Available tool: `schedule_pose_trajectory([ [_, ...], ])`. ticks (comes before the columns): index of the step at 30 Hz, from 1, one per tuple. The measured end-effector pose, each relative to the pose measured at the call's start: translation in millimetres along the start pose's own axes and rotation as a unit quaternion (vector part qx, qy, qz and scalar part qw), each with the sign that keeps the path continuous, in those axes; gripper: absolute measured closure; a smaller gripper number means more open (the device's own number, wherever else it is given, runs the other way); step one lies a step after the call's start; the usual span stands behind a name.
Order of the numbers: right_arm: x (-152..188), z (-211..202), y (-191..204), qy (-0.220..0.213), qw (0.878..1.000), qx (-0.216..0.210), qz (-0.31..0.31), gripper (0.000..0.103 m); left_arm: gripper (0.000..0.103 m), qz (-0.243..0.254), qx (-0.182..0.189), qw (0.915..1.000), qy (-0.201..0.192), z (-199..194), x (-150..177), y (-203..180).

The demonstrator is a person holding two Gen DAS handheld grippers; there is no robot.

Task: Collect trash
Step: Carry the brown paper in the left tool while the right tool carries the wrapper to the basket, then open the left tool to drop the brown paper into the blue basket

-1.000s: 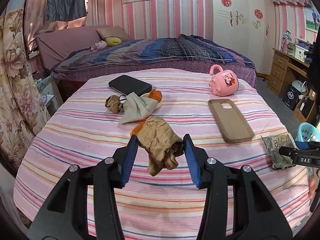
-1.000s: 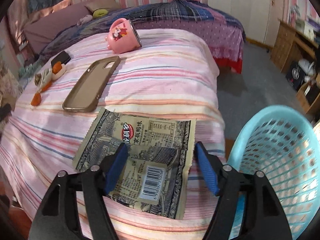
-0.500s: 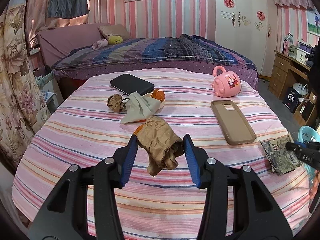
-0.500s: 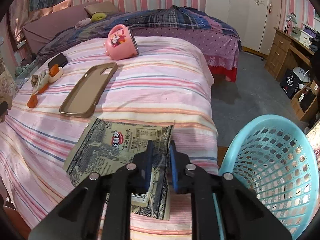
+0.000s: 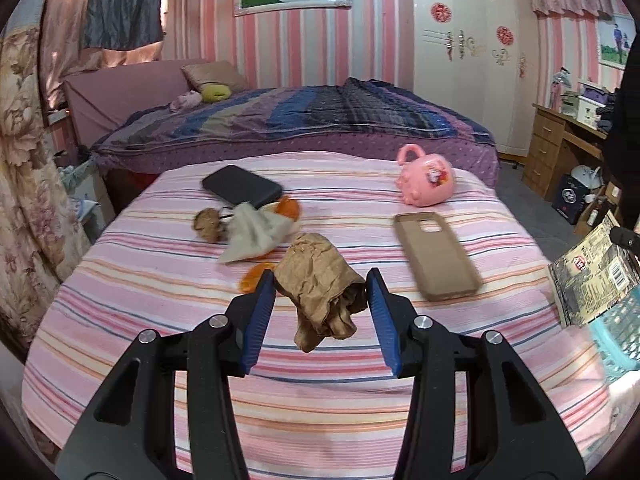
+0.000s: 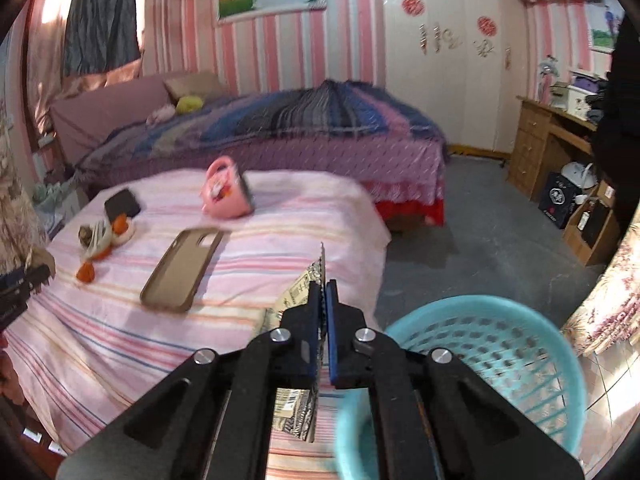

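My left gripper [image 5: 320, 286] is shut on a crumpled brown paper wad [image 5: 320, 284] and holds it above the striped bed cover [image 5: 160, 300]. My right gripper [image 6: 323, 292] is shut on a grey printed snack wrapper [image 6: 298, 292], lifted edge-up beside the light blue mesh basket [image 6: 500, 344]. The wrapper [image 5: 592, 276] also shows at the right of the left wrist view, above the basket [image 5: 620, 328]. More trash lies on the bed: a white tissue [image 5: 256, 232], a small brown wad [image 5: 208, 224] and orange peels [image 5: 256, 276].
A tan phone case [image 5: 436, 260], a black phone [image 5: 240, 190] and a pink mug [image 5: 426, 182] on its side lie on the bed. A second bed stands behind. A wooden desk [image 6: 552, 144] and boxes stand at the right, across the grey floor.
My right gripper closed on the snack wrapper and lifted it off the bed toward the basket. My left gripper kept its hold on the brown paper wad and rose slightly.
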State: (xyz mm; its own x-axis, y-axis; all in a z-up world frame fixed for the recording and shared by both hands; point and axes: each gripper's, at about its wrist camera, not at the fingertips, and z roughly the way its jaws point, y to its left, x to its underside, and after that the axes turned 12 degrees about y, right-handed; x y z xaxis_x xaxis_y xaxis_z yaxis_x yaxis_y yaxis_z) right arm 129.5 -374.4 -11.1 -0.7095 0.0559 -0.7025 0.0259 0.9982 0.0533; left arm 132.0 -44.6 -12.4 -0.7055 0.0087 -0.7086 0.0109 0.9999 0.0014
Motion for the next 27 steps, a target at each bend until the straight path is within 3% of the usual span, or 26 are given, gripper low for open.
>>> schedule_pose_trajectory([
  [7, 4, -37, -70, -0.035, 0.997, 0.04, 0.054, 0.099, 0.057, 0.043, 0.038, 0.9984, -0.008, -4, -7, -62],
  [14, 16, -50, -128, -0.032, 0.993, 0.074, 0.088, 0.099, 0.057, 0.087, 0.086, 0.9925, -0.007, -2, 0, -147],
  [21, 29, -50, -167, -0.022, 0.989, 0.104, 0.107, 0.099, 0.057, 0.129, 0.142, 0.9814, 0.004, 0, 15, -246],
  [27, 39, -46, -187, -0.013, 0.99, 0.107, 0.096, 0.099, 0.057, 0.151, 0.166, 0.9745, 0.007, -1, 19, -298],
])
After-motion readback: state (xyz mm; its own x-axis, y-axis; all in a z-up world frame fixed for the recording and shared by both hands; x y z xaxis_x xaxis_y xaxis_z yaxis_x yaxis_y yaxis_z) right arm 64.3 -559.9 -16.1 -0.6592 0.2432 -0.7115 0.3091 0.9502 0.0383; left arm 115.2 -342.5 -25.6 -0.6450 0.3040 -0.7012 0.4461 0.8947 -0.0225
